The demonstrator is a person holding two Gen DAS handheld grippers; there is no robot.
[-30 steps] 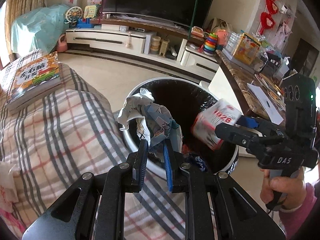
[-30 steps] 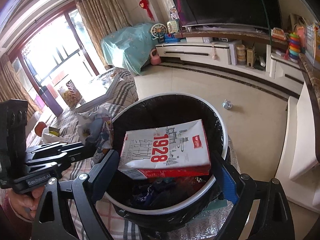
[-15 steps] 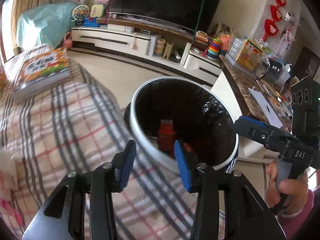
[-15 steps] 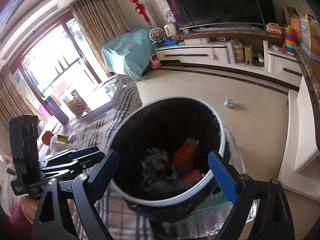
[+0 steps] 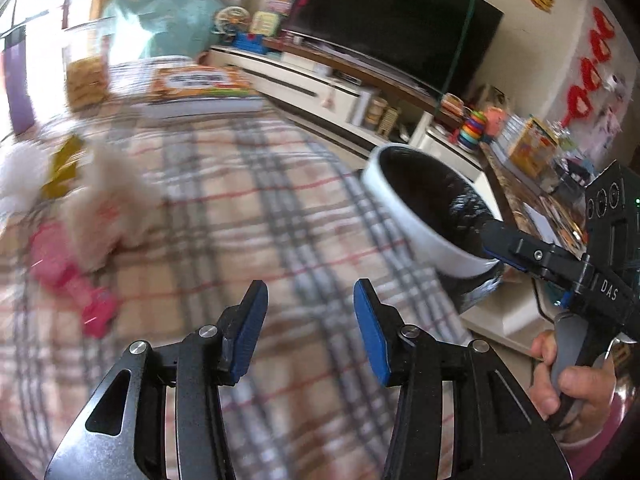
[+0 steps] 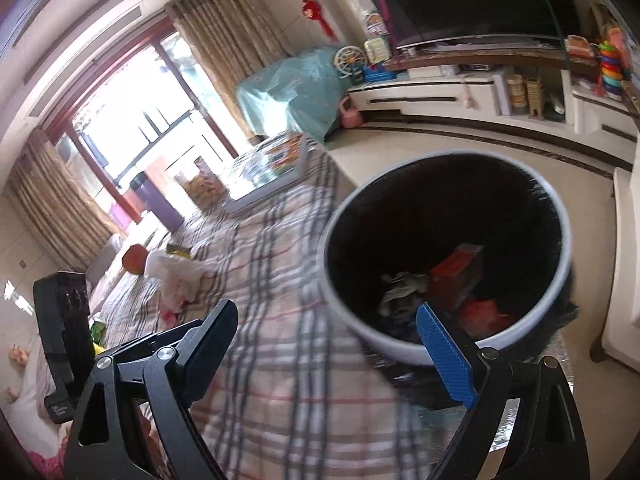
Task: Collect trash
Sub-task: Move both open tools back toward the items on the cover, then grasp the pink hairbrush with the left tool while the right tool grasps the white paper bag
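Two kinds of trash face me. Some already lies in the trash bin (image 6: 448, 264), a white-rimmed pail with a black liner standing on the floor at the edge of the plaid cloth (image 6: 280, 320): a red carton (image 6: 456, 272) leaning against the liner, crumpled grey paper (image 6: 400, 292) beside it, and an orange scrap (image 6: 484, 312) lower down. More lies out on the cloth, well apart from the bin: a heap of white tissue (image 6: 176, 272), a yellow wrapper (image 5: 64, 168) and pink wrappers (image 5: 68, 276), all blurred in my left view.

My left gripper (image 5: 308, 316) hangs above bare plaid with its blue pads parted and nothing between them; it touches nothing. My right gripper (image 6: 328, 344) stands spread very wide and empty too, its blue-padded finger (image 6: 444, 356) in front of the bin's near rim and its other finger over the cloth. Whether that pad touches the rim I cannot tell. In the left view the right gripper's fingertip crosses in front of the bin, and my right hand (image 5: 568, 376) wraps its grey handle, a pink sleeve showing at the wrist.

Farther along the cloth a stack of picture books (image 5: 196, 88) rests near a jar of snacks (image 5: 86, 76). Beyond lie the tiled floor, a long white television cabinet (image 6: 460, 96) under a dark screen, and curtained glass doors.
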